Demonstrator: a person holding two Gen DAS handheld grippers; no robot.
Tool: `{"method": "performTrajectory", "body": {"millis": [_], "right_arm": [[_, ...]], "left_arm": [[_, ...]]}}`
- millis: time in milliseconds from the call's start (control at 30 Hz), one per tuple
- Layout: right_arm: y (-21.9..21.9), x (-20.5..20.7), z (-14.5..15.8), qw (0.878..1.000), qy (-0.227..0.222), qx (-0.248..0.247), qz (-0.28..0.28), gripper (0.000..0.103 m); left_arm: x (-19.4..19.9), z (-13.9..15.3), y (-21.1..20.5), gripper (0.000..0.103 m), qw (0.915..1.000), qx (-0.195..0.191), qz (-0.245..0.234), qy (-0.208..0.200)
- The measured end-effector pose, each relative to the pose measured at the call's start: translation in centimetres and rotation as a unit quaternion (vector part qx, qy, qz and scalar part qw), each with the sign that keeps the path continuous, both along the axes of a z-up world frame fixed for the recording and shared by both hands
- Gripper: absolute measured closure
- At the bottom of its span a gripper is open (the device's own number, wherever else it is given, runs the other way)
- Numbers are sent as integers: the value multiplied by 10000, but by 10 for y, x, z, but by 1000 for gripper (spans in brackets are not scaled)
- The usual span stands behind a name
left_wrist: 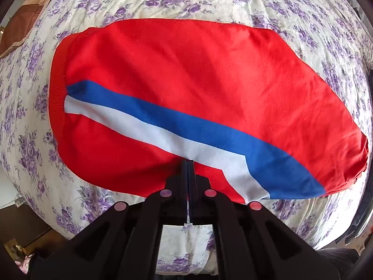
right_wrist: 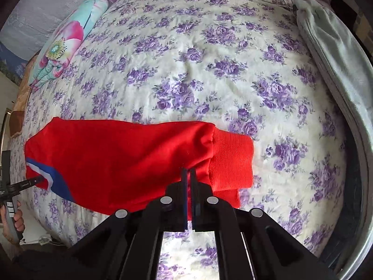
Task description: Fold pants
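Red pants (left_wrist: 186, 88) with a blue-and-white stripe lie folded on the bed (left_wrist: 209, 2), filling the centre of the left wrist frame and the lower left of the right wrist frame. Left gripper (left_wrist: 187, 163): fingers closed, pinching the near edge of the pants at the white stripe. Right gripper (right_wrist: 188, 172): fingers nearly closed, clamped on red fabric beside the ribbed cuff (right_wrist: 233, 161). Flowered pillow (right_wrist: 63, 42) in the upper left, grey blanket (right_wrist: 331, 53) in the upper right of the right wrist frame.
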State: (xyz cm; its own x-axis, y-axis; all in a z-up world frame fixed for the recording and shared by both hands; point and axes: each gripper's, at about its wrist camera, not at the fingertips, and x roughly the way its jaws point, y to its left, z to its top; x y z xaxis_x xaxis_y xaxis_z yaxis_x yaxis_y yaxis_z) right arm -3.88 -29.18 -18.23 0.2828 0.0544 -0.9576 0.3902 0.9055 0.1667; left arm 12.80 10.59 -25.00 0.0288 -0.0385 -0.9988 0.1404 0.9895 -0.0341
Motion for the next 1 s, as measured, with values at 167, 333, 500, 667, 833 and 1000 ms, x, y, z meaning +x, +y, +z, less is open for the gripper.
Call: {"method": "performTrajectory", "body": {"millis": [167, 333, 500, 667, 833, 1000], "right_arm": [[-7, -8, -57, 9928, 1093, 490, -71, 103], [-9, -5, -61, 9926, 1118, 449, -150, 103], [2, 13, -50, 9863, 1625, 47, 287, 102], [43, 64, 22, 9891, 770, 29, 1252, 96], [147, 158, 48, 9499, -115, -400, 3099, 60], [247, 238, 29, 8998, -370, 101, 4346, 62]], "left_arm": [[-10, 10, 23, 102, 9997, -206, 97, -2], [-19, 33, 30, 102, 9995, -177, 4, -263], [-21, 68, 4, 102, 9951, -579, -309, -745], [-27, 38, -49, 99, 9933, -839, -593, -523], [-33, -19, -56, 99, 9955, -830, -456, -67], [-39, -19, -58, 99, 9955, -739, -565, -208]]}}
